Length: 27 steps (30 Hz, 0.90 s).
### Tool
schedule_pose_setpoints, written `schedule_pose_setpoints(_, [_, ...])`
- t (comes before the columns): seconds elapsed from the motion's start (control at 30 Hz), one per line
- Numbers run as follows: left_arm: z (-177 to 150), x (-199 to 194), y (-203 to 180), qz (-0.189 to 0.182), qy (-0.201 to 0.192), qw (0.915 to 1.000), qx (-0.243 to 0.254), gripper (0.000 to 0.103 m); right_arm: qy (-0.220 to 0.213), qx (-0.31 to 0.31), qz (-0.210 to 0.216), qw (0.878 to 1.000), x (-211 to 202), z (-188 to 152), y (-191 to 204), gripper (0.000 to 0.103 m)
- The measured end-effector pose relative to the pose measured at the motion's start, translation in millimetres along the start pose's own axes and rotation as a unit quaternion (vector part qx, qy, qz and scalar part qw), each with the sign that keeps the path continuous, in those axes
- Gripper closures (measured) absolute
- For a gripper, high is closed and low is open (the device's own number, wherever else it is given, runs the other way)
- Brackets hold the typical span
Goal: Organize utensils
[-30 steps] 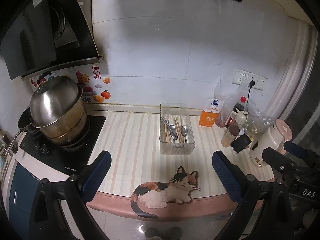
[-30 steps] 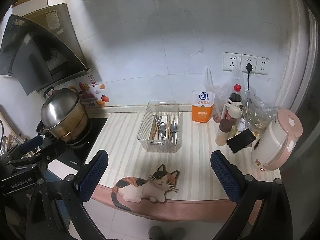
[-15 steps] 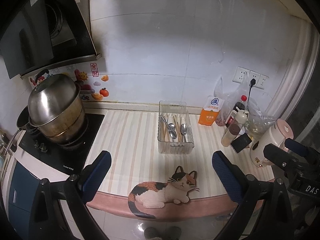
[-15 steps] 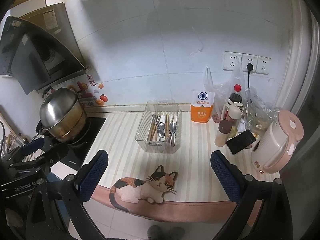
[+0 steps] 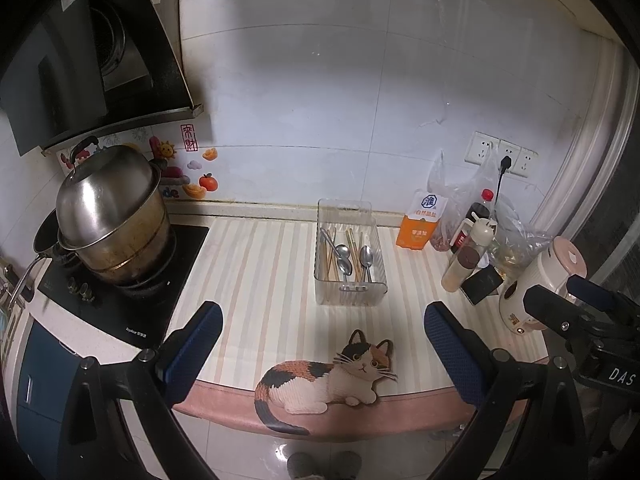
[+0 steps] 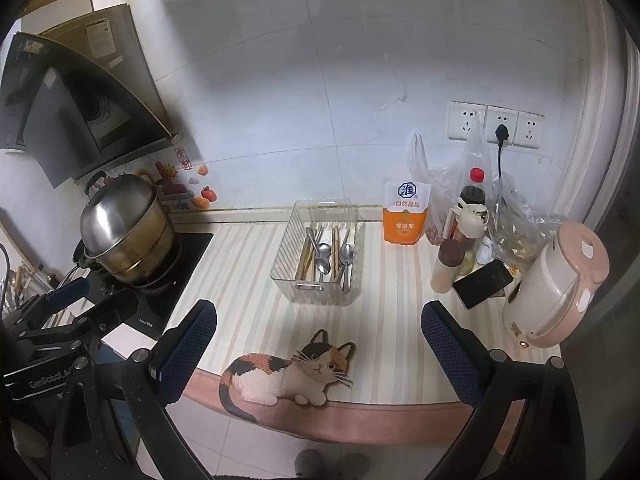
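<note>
While your left gripper (image 5: 320, 344) and right gripper (image 6: 316, 344) hang spread and empty off the counter, spoons (image 5: 352, 258) and chopsticks (image 5: 330, 258) lie gathered in the clear bin (image 5: 348, 296) at twelve o'clock.

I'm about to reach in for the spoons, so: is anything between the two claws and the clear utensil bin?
Nothing visible. Both the left claw and right claw hang open over the counter's front edge, and only bare striped counter and the flat cat mat lie before the utensil bin.
</note>
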State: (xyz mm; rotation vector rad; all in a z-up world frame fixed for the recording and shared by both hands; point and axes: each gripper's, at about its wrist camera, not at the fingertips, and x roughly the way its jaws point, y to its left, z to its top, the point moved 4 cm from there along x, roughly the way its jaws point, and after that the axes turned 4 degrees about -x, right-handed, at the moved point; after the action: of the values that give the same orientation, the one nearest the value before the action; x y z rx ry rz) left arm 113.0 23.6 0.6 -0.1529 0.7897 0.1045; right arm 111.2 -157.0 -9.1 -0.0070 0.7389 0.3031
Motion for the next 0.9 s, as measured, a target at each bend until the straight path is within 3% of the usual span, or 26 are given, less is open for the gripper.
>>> schedule_pose_setpoints(0.9, [-8.1,-8.0,-2.3,-0.002,-0.002,1.0000,0.004,0.000,0.000,-0.004,0.003,1.000,-2.4,-3.5,-4.8,0.000])
